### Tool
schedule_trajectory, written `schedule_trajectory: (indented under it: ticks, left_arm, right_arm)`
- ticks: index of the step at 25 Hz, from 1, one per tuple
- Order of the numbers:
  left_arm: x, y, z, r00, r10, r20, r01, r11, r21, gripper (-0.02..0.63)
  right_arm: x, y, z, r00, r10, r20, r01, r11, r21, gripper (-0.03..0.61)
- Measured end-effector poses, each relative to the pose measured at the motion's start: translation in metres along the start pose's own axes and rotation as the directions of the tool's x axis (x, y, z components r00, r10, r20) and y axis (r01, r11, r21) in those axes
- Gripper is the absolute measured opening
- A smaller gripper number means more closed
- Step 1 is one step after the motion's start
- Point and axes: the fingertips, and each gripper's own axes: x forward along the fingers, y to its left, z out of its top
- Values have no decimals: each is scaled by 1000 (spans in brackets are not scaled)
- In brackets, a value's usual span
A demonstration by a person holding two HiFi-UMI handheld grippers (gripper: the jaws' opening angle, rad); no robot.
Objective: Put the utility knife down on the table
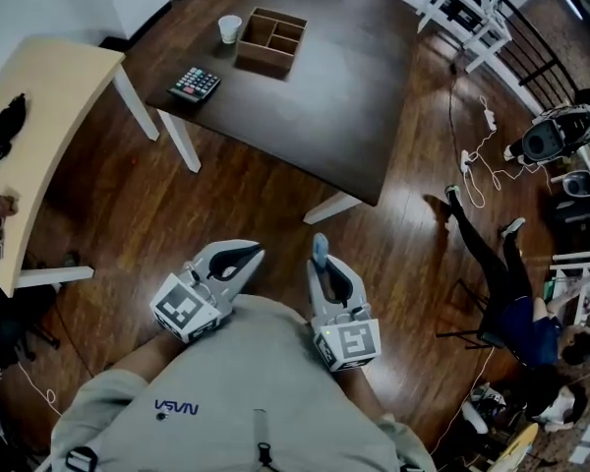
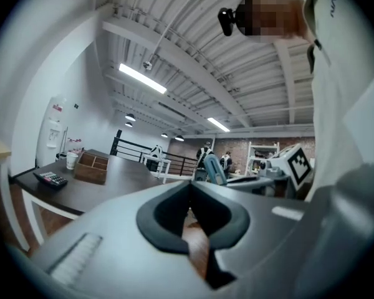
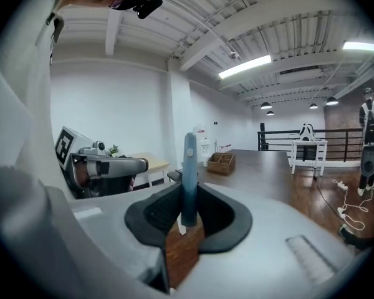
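Note:
A slim blue-grey utility knife (image 3: 189, 173) stands upright between the jaws of my right gripper (image 3: 188, 220), which is shut on its lower end. In the head view the knife (image 1: 321, 251) pokes out ahead of the right gripper (image 1: 326, 275), close to my chest and short of the dark wooden table (image 1: 315, 96). My left gripper (image 1: 238, 261) is held level beside it; its jaws meet at the tips with nothing between them (image 2: 190, 195). From the left gripper view the knife (image 2: 214, 169) and the right gripper show to the right.
On the table's far end stand a wooden divided box (image 1: 271, 39), a white paper cup (image 1: 230, 29) and a calculator (image 1: 195, 84). A light wooden table (image 1: 39, 116) is at the left. A person on a chair (image 1: 511, 303) and floor cables (image 1: 477, 155) are at the right.

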Motion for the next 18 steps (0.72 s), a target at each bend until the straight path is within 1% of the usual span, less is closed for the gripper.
schedule_trajectory:
  ticks: [3, 9, 12, 15, 18]
  left_arm:
    - [-4, 23, 16, 999, 27, 22, -26, 999, -48, 2]
    - [3, 55, 18, 999, 29, 36, -26, 996, -81, 2]
    - [14, 70, 19, 999, 25, 33, -22, 997, -79, 2]
    - [29, 89, 18, 999, 39, 23, -37, 996, -78, 2]
    - [53, 113, 22, 999, 44, 17, -44, 998, -37, 2]
  right_arm:
    - [24, 0, 6, 1000, -13, -13, 12, 1000, -17, 72]
    - [59, -11, 9, 999, -31, -44, 29, 999, -30, 72]
    - [77, -25, 9, 998, -44, -48, 42, 999, -27, 72]
    - [99, -44, 9, 998, -46, -45, 45, 999, -22, 72]
    - [126, -69, 12, 998, -42, -37, 41, 999, -22, 72]
